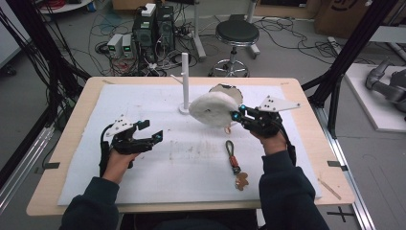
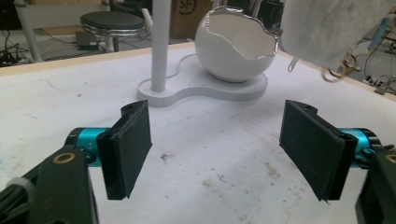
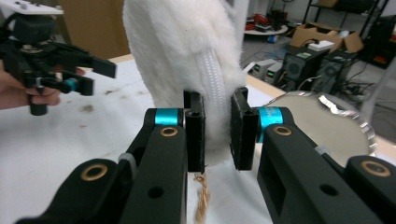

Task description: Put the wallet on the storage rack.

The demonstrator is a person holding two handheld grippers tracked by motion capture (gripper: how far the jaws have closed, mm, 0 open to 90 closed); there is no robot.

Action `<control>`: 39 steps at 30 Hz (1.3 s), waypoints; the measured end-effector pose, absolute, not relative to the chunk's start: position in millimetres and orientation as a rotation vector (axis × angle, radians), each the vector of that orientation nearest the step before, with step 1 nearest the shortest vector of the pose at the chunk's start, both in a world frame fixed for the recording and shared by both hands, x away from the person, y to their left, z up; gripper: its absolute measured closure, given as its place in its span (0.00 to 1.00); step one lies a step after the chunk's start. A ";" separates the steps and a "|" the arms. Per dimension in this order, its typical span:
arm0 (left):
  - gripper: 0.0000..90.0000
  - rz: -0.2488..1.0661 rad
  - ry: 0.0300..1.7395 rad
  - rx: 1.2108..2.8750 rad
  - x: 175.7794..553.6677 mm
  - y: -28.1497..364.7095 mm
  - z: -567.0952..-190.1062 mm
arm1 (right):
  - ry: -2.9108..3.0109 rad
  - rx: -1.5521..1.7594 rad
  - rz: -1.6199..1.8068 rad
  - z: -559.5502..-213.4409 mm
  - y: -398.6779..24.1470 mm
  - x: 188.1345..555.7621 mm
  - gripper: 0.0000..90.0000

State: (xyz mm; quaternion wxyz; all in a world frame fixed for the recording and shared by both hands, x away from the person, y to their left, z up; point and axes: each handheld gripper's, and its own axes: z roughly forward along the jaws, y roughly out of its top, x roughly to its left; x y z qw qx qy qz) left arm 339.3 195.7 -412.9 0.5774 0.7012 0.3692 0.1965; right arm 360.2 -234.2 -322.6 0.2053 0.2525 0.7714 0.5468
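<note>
Fluffy white pouch (image 1: 213, 109) clamped in right gripper (image 1: 238, 115), lifted beside white stand (image 1: 185, 76); left gripper (image 1: 154, 135) empty, jaws apart; next, likely hang it on stand's peg.

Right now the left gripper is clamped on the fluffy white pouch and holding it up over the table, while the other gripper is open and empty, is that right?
Not quite: the grippers are swapped. The right gripper is clamped on the fluffy white pouch, as the right gripper view shows, holding it up over the table. The left gripper is open and empty, per the left gripper view.
</note>
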 end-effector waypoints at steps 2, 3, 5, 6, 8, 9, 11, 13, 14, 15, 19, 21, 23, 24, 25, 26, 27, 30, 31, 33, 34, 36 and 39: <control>0.24 0.470 0.874 1.648 340.3 198.8 -413.7 | 2.144 0.696 1.506 -314.4 -235.2 366.2 0.88; 0.24 0.480 0.877 1.651 340.9 200.1 -414.2 | 2.141 0.692 1.496 -309.7 -235.6 369.9 0.88; 0.24 0.497 0.864 1.662 341.4 201.5 -414.7 | 2.137 0.686 1.462 -300.0 -235.7 378.7 0.88; 0.24 0.497 0.864 1.662 341.4 201.5 -414.7 | 2.138 0.687 1.442 -296.1 -235.5 383.0 0.88; 0.24 0.493 0.839 1.673 341.6 200.3 -415.5 | 2.131 0.680 1.405 -290.3 -235.8 392.5 0.88; 0.24 0.496 0.833 1.680 341.6 199.5 -415.9 | 2.132 0.681 1.392 -288.0 -236.1 397.4 0.88; 0.24 0.500 0.825 1.692 341.8 198.6 -416.5 | 2.125 0.679 1.361 -284.9 -236.8 407.2 0.88; 0.24 0.506 0.821 1.693 342.1 198.7 -416.8 | 2.128 0.686 1.340 -283.9 -237.2 416.4 0.88; 0.24 0.505 0.823 1.689 342.2 198.9 -416.8 | 2.136 0.688 1.319 -283.6 -237.0 421.3 0.88; 0.24 0.505 0.823 1.689 342.2 198.9 -416.8 | 2.132 0.677 1.294 -283.2 -236.9 425.5 0.88; 0.24 0.459 0.857 1.680 343.3 199.8 -417.3 | 2.147 0.655 1.227 -284.8 -234.0 443.2 0.88; 0.24 0.454 0.863 1.679 343.3 199.6 -417.5 | 2.157 0.642 1.164 -286.7 -232.7 449.4 0.88; 0.24 0.456 0.868 1.681 343.6 200.2 -417.5 | 2.170 0.631 1.092 -291.3 -232.4 455.4 0.88; 0.24 0.456 0.872 1.676 343.7 200.5 -417.5 | 2.182 0.623 1.059 -293.3 -232.9 456.7 0.88; 0.24 0.456 0.872 1.676 343.7 200.5 -417.5 | 2.189 0.620 1.037 -295.5 -233.0 457.7 0.88; 0.24 0.446 0.890 1.666 344.4 201.5 -417.8 | 2.194 0.610 1.000 -297.6 -232.9 458.1 0.88; 0.24 0.440 0.898 1.665 344.7 201.8 -418.0 | 2.199 0.592 0.969 -299.3 -233.2 458.8 0.88; 0.23 0.437 0.901 1.664 345.1 201.8 -418.3 | 2.210 0.580 0.935 -301.5 -232.6 458.5 0.88; 0.23 0.436 0.902 1.663 345.0 201.6 -418.2 | 2.204 0.551 0.897 -303.8 -230.9 458.9 0.88; 0.23 0.436 0.906 1.663 345.1 201.8 -418.2 | 2.196 0.555 0.899 -303.7 -230.5 460.0 0.88; 0.23 0.436 0.909 1.661 345.1 202.0 -418.3 | 2.190 0.553 0.916 -302.8 -230.1 461.3 0.88; 0.23 0.434 0.911 1.661 345.2 202.6 -418.1 | 2.177 0.550 0.932 -299.7 -227.9 461.8 0.88; 0.23 0.432 0.917 1.657 345.4 202.3 -418.5 | 2.167 0.535 0.956 -296.2 -223.4 461.6 0.88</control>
